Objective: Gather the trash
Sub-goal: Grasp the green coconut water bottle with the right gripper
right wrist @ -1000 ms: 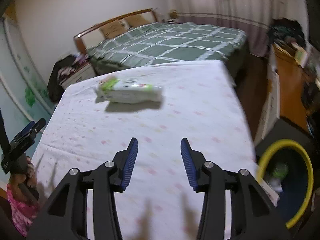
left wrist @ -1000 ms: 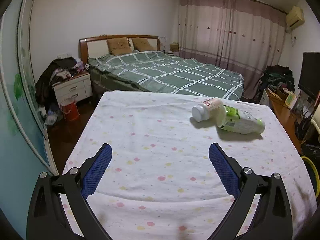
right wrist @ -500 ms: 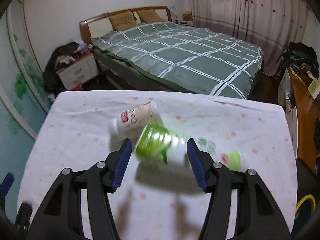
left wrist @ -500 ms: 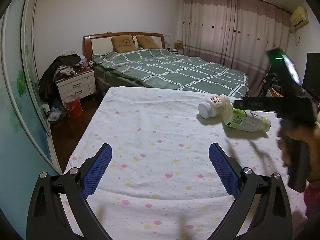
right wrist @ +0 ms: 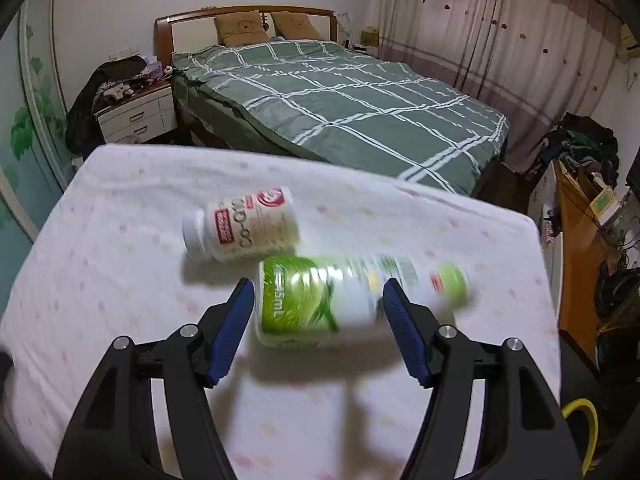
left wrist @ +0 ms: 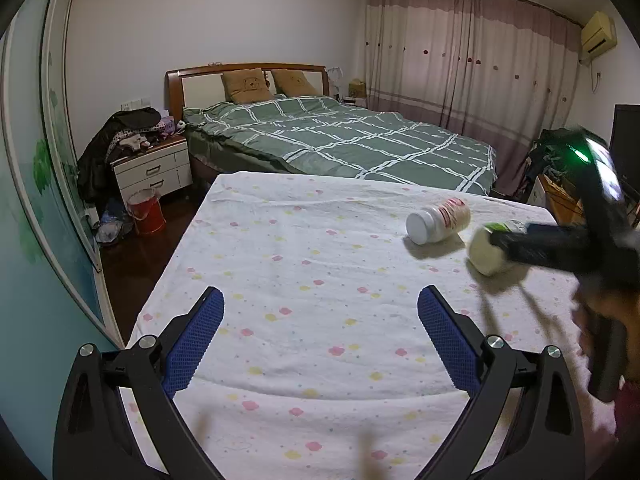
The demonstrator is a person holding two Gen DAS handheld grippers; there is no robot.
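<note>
Right wrist view: the right gripper (right wrist: 318, 308) is low over the table (right wrist: 120, 208), and the green bottle (right wrist: 340, 300) lies on its side between the two blue pads (right wrist: 232, 328). The jaws have just been opening and now stand wide apart. There is a thin gap between the left pad and the bottle base. At the right pad the picture is blurred, so I cannot tell if it touches; the bottle does not look gripped. The bottle cap points to 3 o'clock. The white bottle (right wrist: 244, 226) lies at 10 o'clock from the green one, just beside it, its cap to 9 o'clock. At 5 o'clock, past the table edge, a piece of a yellow rim (right wrist: 586, 428) shows.

In the left wrist view the left gripper (left wrist: 320, 312) hangs over the near part of the table with its jaws wide and nothing between them. The two bottles are at 2 o'clock, well apart from it. The right gripper comes in from 3 o'clock and covers part of the green bottle. Behind the table stands a bed (left wrist: 340, 140).
</note>
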